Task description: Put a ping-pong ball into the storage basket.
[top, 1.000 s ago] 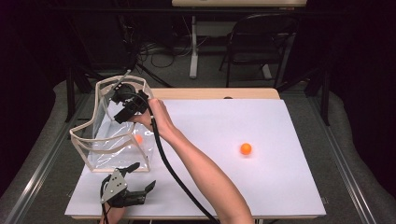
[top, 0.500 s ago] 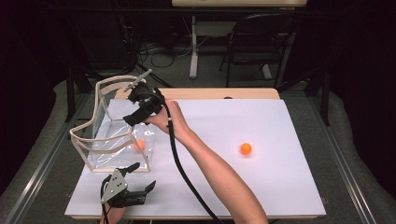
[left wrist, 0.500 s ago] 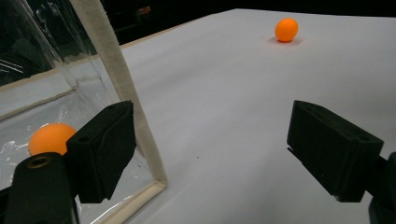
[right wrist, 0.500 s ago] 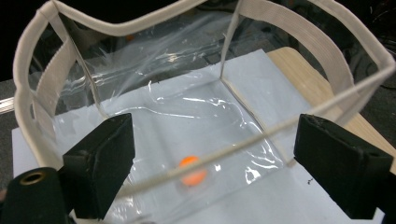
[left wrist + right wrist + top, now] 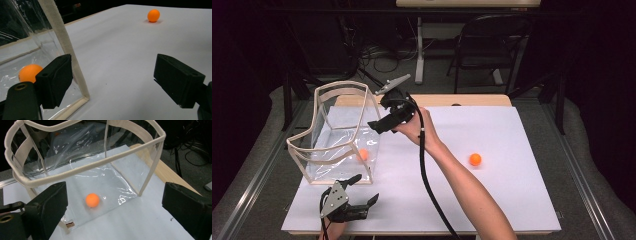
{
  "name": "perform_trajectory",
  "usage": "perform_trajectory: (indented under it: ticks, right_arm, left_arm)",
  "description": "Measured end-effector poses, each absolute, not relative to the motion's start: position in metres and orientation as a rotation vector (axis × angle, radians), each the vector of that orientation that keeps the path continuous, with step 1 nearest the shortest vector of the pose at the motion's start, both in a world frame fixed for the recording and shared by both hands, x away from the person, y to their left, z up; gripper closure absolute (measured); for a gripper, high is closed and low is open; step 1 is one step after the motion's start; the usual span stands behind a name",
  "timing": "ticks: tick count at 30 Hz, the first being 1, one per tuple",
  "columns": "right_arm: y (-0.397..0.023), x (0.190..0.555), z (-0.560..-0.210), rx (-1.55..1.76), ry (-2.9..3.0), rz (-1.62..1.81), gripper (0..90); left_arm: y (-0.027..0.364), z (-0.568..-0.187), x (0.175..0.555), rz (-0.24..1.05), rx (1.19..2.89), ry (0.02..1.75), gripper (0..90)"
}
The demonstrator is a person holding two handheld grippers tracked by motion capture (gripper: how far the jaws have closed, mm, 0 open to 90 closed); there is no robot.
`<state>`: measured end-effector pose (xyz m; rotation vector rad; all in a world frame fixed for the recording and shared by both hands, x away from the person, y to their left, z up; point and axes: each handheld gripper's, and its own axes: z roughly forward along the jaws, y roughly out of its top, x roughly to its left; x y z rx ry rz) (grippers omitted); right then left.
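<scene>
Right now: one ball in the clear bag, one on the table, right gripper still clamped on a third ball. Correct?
Not quite. The right gripper holds nothing: the right gripper view shows its jaws wide apart and empty. One ball lies in the bag, the other ball on the table.

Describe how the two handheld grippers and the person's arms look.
Both the left gripper and the right gripper are black, with two blocky jaws and a grey three-cornered plate on top. A thick black cable trails from the right one. The forearms are bare, with no sleeves.
</scene>
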<state>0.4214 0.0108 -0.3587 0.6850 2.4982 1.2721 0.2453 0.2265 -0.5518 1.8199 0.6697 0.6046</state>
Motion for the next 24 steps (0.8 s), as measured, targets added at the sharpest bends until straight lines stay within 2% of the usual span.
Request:
perform_trajectory:
  ticks: [11,24]
  right_arm:
    - [-0.020,0.411,-0.371,0.701,2.474,1.295,3.3]
    - [-0.055,0.396,-0.406,0.744,2.482,1.257,2.7]
  left_arm:
    - [0.228,-0.552,0.245,0.607,1.818,0.673,15.7]
    - [0.227,-0.552,0.246,0.604,1.816,0.675,15.7]
